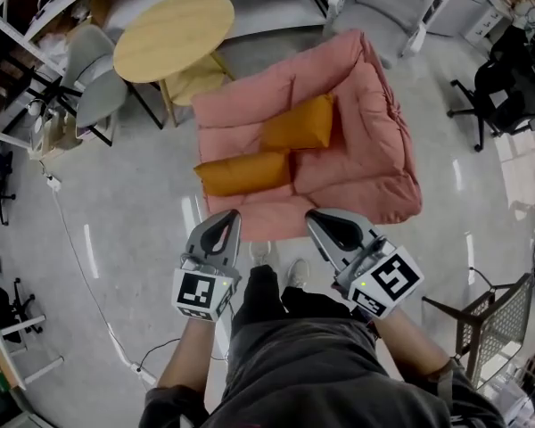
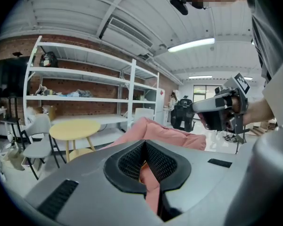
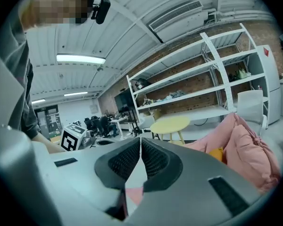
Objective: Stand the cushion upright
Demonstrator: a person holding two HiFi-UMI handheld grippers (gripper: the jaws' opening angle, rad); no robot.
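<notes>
My left claw (image 1: pixel 223 221) and right claw (image 1: pixel 319 219) are closed and empty, and the nearer orange cushion (image 1: pixel 243 172), lying on the pink sofa (image 1: pixel 374 150) at 12 o'clock, looks soft and light, so I think pinching its long edge works best.

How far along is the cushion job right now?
Nothing done yet: the front orange cushion lies flat on the pink sofa. The left gripper and right gripper hang shut and empty, short of it. Remaining: reach, grip, stand it upright.
</notes>
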